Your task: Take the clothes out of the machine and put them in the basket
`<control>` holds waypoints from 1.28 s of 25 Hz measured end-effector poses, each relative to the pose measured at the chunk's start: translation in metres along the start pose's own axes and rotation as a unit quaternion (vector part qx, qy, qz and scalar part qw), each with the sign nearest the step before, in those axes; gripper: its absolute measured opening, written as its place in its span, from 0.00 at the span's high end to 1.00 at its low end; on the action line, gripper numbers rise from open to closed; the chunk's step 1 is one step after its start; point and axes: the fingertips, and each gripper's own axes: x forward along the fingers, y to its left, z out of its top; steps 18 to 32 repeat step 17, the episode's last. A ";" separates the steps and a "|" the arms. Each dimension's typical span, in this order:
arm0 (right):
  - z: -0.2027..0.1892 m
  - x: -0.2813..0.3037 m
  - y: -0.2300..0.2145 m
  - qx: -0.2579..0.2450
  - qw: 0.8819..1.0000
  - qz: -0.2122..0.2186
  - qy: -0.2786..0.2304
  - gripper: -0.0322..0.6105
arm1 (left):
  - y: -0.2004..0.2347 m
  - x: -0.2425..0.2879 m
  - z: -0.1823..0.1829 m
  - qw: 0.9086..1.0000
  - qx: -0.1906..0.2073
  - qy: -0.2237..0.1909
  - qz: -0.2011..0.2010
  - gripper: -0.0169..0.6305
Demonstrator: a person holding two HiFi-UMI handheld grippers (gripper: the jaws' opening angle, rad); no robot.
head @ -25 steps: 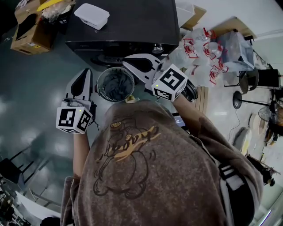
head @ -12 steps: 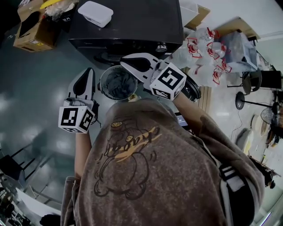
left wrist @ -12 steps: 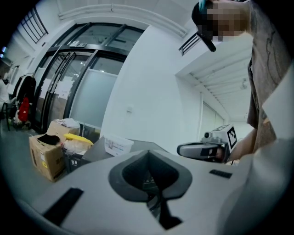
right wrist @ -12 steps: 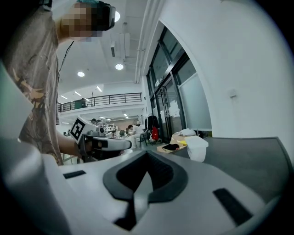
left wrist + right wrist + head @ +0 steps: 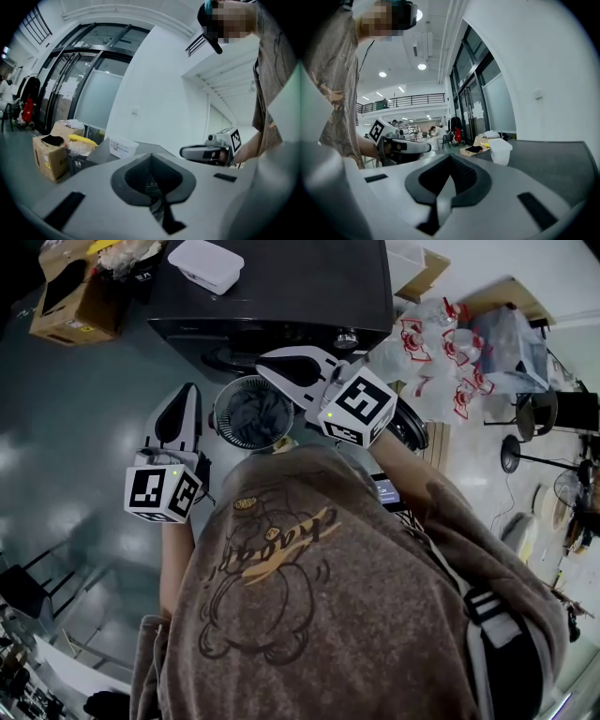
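Note:
The dark machine [image 5: 281,287] stands at the top of the head view, with its front facing me. Just in front of it is a round mesh basket [image 5: 218,418] holding dark grey clothes [image 5: 251,416]. My left gripper [image 5: 185,390] hovers left of the basket, shut and empty, pointing towards the machine. My right gripper [image 5: 267,367] hangs over the basket's far right rim, also shut with nothing in it. In the left gripper view the jaws [image 5: 152,180] meet and the right gripper [image 5: 206,152] shows beyond them. In the right gripper view the jaws [image 5: 447,176] are closed, with the left gripper [image 5: 401,145] to their left.
A white box [image 5: 208,263] lies on the machine's top. Cardboard boxes [image 5: 70,296] sit on the floor at the upper left. Clear plastic bags with red handles [image 5: 441,343] pile up to the right of the machine, and black stands [image 5: 525,427] lie beyond them.

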 end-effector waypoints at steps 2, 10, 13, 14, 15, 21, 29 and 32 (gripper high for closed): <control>-0.001 0.000 -0.002 0.001 1.000 0.001 0.002 0.95 | -0.001 0.001 0.000 1.000 0.000 0.001 0.001 0.96; -0.004 0.000 -0.005 0.003 1.000 0.004 0.005 0.95 | -0.003 0.002 -0.001 1.000 -0.004 0.002 0.008 0.96; -0.005 -0.001 -0.005 0.005 1.000 0.005 0.005 0.95 | -0.005 0.002 -0.003 1.000 -0.004 0.002 0.011 0.96; -0.006 -0.002 -0.005 0.006 1.000 0.004 0.004 0.95 | -0.005 0.001 -0.003 1.000 -0.005 0.002 0.012 0.96; -0.006 -0.002 -0.004 0.007 1.000 0.004 0.004 0.95 | -0.005 0.001 -0.003 1.000 -0.005 0.002 0.013 0.96; -0.008 -0.003 -0.004 0.009 1.000 0.001 0.004 0.95 | -0.005 0.000 -0.003 1.000 -0.007 0.002 0.015 0.96; -0.008 -0.003 -0.004 0.009 1.000 0.001 0.004 0.95 | -0.005 0.000 -0.003 1.000 -0.007 0.002 0.015 0.96; -0.008 -0.003 -0.004 0.009 1.000 0.001 0.004 0.95 | -0.005 0.000 -0.003 1.000 -0.007 0.002 0.015 0.96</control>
